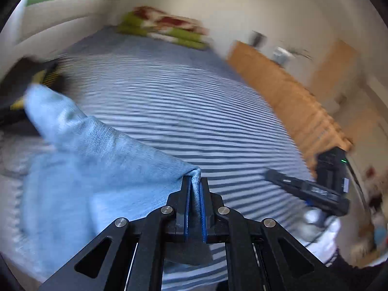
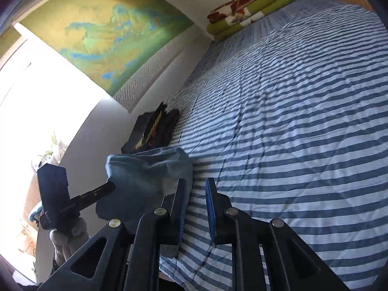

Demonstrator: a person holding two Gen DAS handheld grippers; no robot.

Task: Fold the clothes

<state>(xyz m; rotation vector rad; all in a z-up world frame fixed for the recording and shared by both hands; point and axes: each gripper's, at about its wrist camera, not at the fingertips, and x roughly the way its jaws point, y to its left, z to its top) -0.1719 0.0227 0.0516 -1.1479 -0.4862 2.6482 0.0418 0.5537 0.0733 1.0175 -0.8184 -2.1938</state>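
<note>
Pale-blue fleece, soft and a little nubbly — the garment (image 1: 97, 160) hangs bunched and unfolded above the striped bed cover (image 1: 194, 111), so the folding has barely begun. The left tongs (image 1: 195, 194) are pinched tight on one edge of it; the right tongs (image 2: 196, 203) stand narrowly parted just beside the cloth, gripping nothing. Against the wall side of the bed lies a dark folded stack (image 2: 152, 131), flat and squared — likely finished work. At the bed's far end rests a folded green-and-red blanket (image 2: 245, 7).
</note>
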